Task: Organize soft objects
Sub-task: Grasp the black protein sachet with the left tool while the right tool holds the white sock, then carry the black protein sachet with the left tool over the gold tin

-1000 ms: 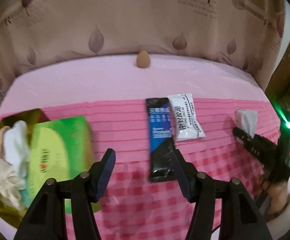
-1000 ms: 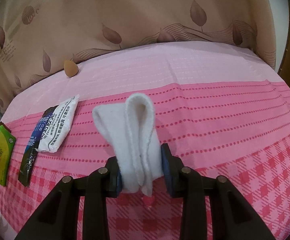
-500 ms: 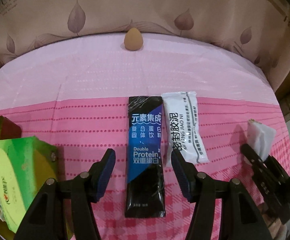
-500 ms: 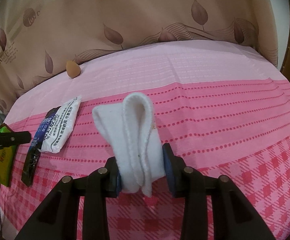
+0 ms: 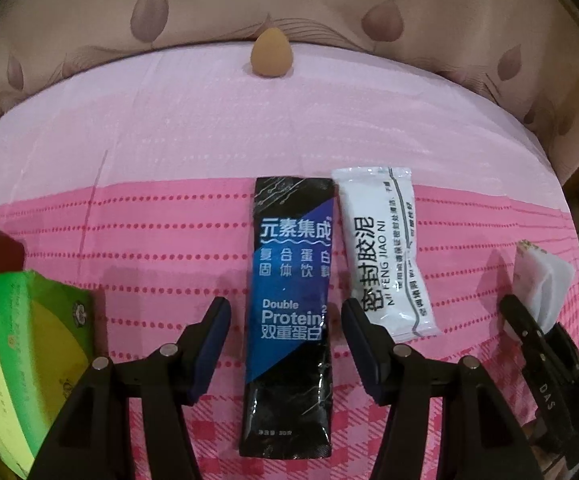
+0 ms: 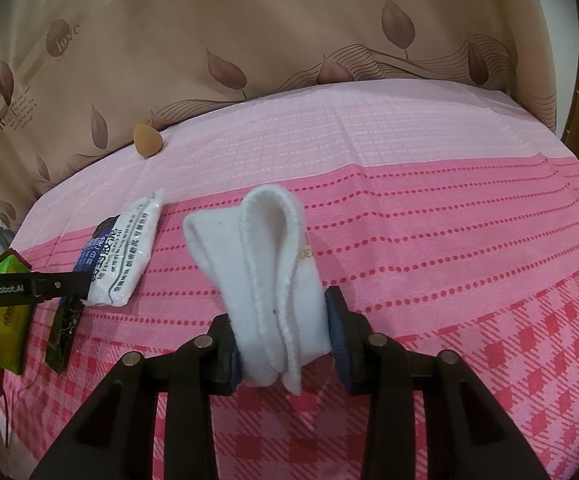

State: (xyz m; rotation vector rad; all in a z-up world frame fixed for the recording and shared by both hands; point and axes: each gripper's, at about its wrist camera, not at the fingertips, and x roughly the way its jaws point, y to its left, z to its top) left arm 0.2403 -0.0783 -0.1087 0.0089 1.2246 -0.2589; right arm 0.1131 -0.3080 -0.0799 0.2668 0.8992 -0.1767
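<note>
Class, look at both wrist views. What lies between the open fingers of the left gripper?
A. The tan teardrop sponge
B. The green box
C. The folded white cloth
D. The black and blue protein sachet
D: in the left wrist view the black and blue protein sachet lies flat between the left gripper's open fingers, untouched by them.

Both views are evenly, rather dimly lit from above, with a warm pink cast. Soft shadows are thrown ahead of the fingers. Straight edges are bowed by fisheye distortion; corners are vignetted black. Glare is seen on the black sachet (image 5: pixel 289 280).
</note>
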